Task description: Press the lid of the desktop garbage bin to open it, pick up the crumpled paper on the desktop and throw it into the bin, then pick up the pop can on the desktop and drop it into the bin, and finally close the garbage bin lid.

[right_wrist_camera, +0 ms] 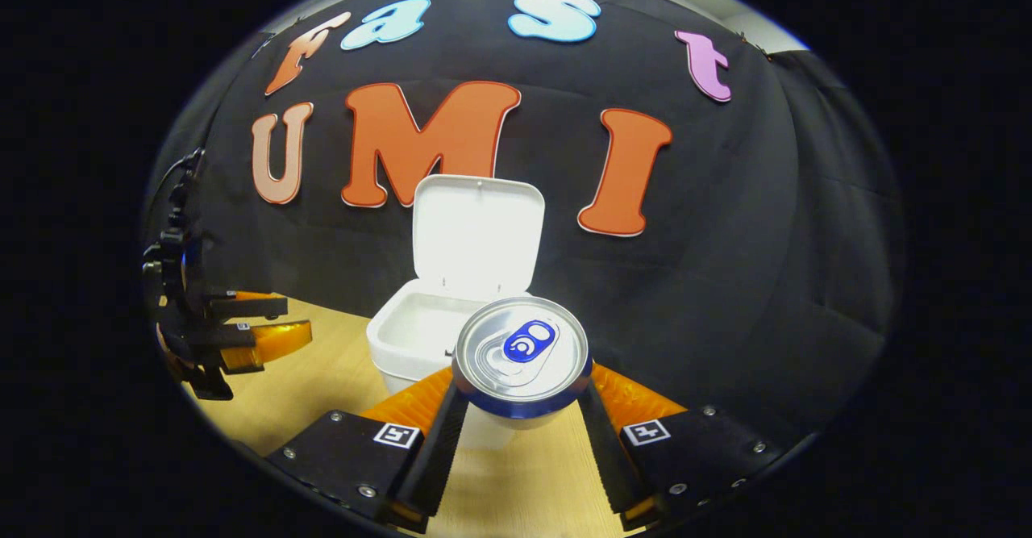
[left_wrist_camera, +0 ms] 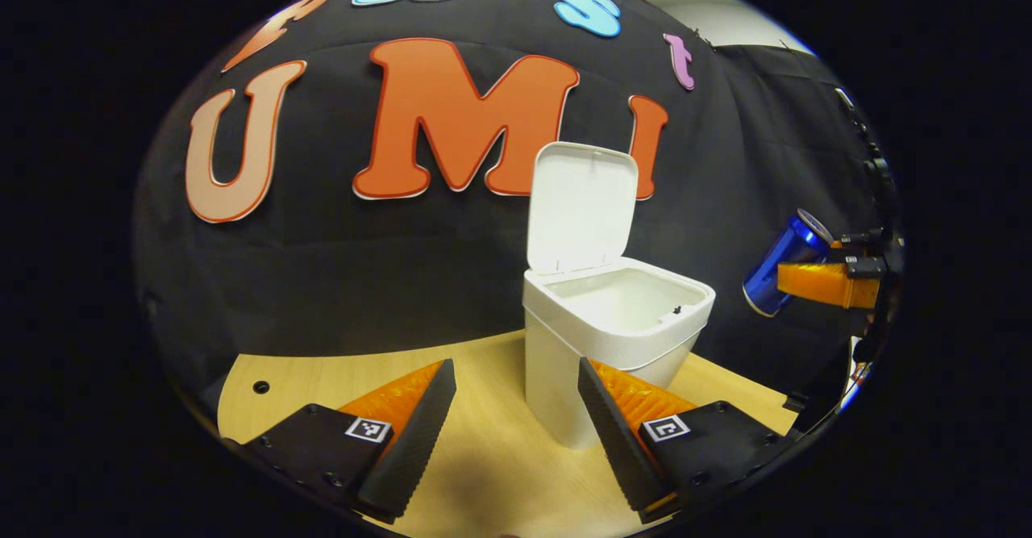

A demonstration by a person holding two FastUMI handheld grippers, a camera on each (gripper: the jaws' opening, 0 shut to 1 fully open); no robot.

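Note:
The white desktop bin (left_wrist_camera: pixel 564 360) stands on the wooden table with its lid (left_wrist_camera: pixel 582 206) tipped up and back, the mouth uncovered. My left gripper (left_wrist_camera: pixel 516 369) is open just in front of the bin's near corner, nothing between its fingers. Off to the right and above table height, my right gripper (left_wrist_camera: pixel 786 280) holds the blue pop can (left_wrist_camera: pixel 788 257) tilted. In the right gripper view the can (right_wrist_camera: pixel 522 352) points its silver top at the camera, with my right gripper (right_wrist_camera: pixel 524 393) shut on its sides, just short of the bin (right_wrist_camera: pixel 415 332). The left gripper (right_wrist_camera: pixel 286 322) hovers at left.
The light wooden table (left_wrist_camera: pixel 484 457) runs up to the black cloth wall right behind the bin. A small round hole (left_wrist_camera: pixel 260 386) sits in the tabletop at the far left. Bare tabletop (right_wrist_camera: pixel 322 377) lies between the left gripper and the bin.

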